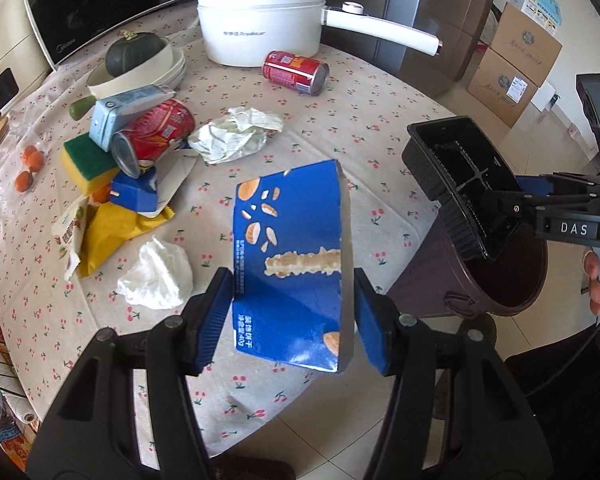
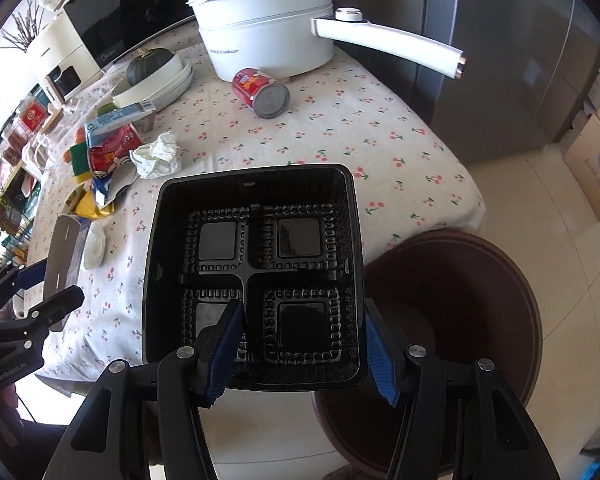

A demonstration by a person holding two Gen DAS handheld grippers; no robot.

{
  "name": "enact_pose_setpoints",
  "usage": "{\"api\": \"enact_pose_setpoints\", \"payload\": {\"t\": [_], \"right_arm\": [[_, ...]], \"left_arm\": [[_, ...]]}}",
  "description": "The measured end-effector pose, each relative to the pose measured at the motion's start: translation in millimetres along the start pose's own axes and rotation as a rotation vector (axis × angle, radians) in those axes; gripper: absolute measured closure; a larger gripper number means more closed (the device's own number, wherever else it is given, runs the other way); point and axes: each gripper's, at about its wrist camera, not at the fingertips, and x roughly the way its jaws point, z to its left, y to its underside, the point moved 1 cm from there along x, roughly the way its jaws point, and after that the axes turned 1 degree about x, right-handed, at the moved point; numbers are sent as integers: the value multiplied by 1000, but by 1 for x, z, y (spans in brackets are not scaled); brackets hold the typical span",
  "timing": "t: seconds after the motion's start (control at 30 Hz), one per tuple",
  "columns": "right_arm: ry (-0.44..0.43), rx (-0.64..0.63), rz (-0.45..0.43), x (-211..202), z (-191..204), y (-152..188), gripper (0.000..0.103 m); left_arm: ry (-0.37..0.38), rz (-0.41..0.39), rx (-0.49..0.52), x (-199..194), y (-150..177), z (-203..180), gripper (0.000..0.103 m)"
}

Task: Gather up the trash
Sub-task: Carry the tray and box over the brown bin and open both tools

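Observation:
My left gripper (image 1: 294,322) is shut on a blue biscuit box (image 1: 292,256), held above the table edge. My right gripper (image 2: 302,354) is shut on the wall of a black plastic food tray (image 2: 256,264), held tilted beside the table, partly over the dark brown trash bin (image 2: 460,320). The bin also shows in the left wrist view (image 1: 512,276) under the tray (image 1: 460,188). On the cherry-print tablecloth (image 1: 320,120) lie two red cans (image 1: 296,72) (image 1: 156,136), crumpled paper (image 1: 236,134), a white tissue (image 1: 158,274), a yellow wrapper (image 1: 108,232) and small cartons.
A white electric pot (image 1: 260,20) with a long handle stands at the back. Stacked bowls with a green squash (image 1: 136,64), a sponge (image 1: 88,164), a microwave (image 1: 92,4) and cardboard boxes (image 1: 516,64) on the floor at right.

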Motion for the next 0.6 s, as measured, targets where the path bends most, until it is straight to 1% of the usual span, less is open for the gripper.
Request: {"api": "enact_pose_setpoints", "payload": {"t": [0.23,0.6], "right_arm": [[39,70,3,-8,-52,19,44],[122,153,32,-14,-125,55,44]], "left_arm": [[52,15,74,18,-13,-50,43],[169,38,199,47,-26,-134,43]]}}
